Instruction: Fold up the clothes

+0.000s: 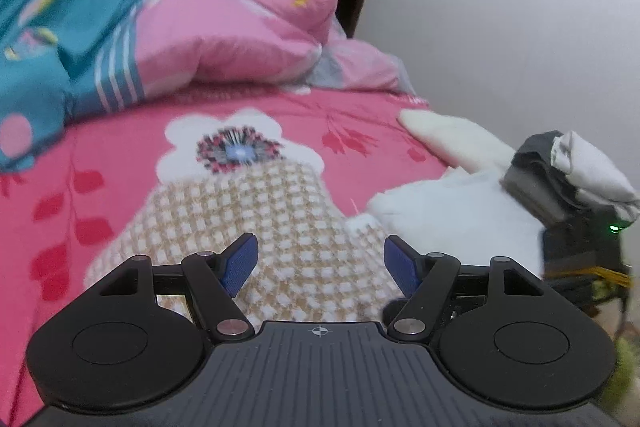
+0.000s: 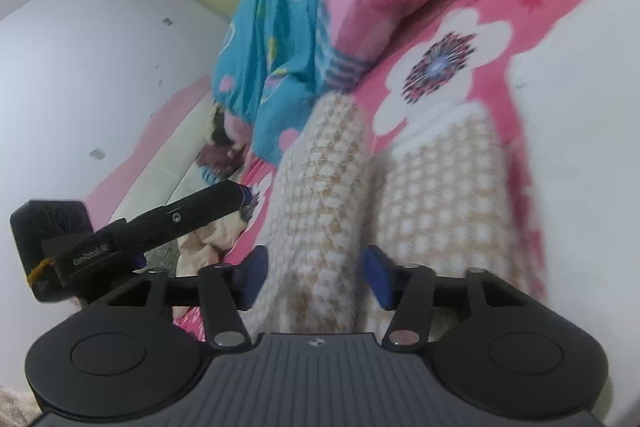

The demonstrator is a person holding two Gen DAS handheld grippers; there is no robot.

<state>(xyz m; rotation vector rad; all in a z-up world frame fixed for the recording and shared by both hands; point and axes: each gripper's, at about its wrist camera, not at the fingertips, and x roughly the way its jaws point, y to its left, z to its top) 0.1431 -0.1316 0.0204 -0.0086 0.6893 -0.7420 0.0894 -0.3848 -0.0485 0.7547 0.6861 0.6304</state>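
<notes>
**Two open grippers over a checked knit on the bed**

Left wrist view: the left gripper (image 1: 320,263) hangs just above the beige-and-white checked knit garment (image 1: 256,227), its 2 blue pads spread apart with nothing between them. The garment lies on the pink flower-printed bedsheet (image 1: 120,155), narrowing toward the big white flower. Just beside its right edge sits a white fluffy cloth (image 1: 448,203), and over that the other tool's dark body shows. A rumpled pink and teal quilt (image 1: 168,19) is heaped behind.

Right wrist view: the right gripper (image 2: 314,273) is tilted steeply, pads apart. A raised ridge of the same checked knit (image 2: 320,195) stands between them, but the picture is blurred and I cannot tell whether they touch it. The left tool's black arm (image 2: 168,223) reaches in from the side.

To fold well, I judge each pad pair should close on 1 edge layer only, clear of the sheet, at matching points, so the fold line runs straight.
</notes>
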